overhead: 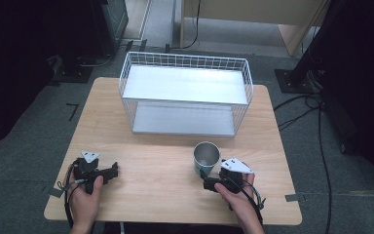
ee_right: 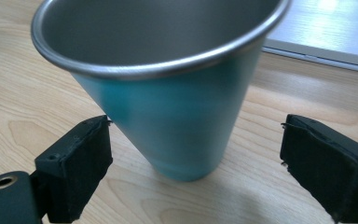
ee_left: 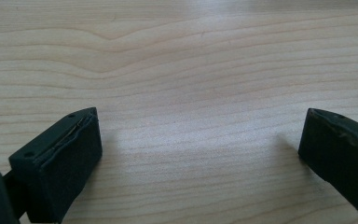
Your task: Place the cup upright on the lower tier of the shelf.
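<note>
Right claw [ee_right: 196, 154]: jaws apart on either side of the cup [ee_right: 168, 93], pads not yet pressing.
Left claw [ee_left: 200, 154]: wide, nothing between, resting over bare table [ee_left: 177, 56].
Cup position: upright near your right hand, in front of the wire basket [overhead: 185, 63].
Risk: the left pad sits nearer than the right; uneven closing may push or tip the cup.
Risk: tapered wall; a grip near the base may let it slip upward.

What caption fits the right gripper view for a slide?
Right gripper with open jaws flanking the base of a teal steel cup on the wooden table.
</note>
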Motion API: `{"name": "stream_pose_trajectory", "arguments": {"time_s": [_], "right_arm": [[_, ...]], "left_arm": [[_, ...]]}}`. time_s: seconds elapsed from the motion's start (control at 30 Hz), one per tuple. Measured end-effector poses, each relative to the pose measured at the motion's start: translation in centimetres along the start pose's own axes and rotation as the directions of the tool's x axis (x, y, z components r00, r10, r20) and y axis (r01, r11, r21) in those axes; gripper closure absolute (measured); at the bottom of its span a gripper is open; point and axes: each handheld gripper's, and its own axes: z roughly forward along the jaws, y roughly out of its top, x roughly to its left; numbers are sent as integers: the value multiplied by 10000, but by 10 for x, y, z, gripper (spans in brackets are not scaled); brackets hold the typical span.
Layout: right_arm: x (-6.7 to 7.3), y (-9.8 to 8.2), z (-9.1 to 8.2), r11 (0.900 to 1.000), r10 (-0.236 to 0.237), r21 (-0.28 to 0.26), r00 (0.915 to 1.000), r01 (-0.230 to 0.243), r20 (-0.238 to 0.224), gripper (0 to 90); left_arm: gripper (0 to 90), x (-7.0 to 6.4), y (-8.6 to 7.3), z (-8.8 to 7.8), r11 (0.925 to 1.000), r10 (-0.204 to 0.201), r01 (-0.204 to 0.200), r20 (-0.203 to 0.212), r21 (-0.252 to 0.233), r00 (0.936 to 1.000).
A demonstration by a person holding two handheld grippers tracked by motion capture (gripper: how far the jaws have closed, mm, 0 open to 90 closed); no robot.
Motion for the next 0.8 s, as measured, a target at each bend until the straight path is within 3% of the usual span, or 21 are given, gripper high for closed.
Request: {"name": "stream_pose_trajectory", "arguments": {"time_s": [0.4,0.8], "right_arm": [[11,6,9,9995,6,-328,10000,-8,-58,95],[15,13,18,9961,277,-842,9993,-255,250,87]], "left_arm": [[0,0,0,0,10000,38,-38,34,-15,10000],[0,0,0,0,10000,51,-51,57,-15,10000]]}}
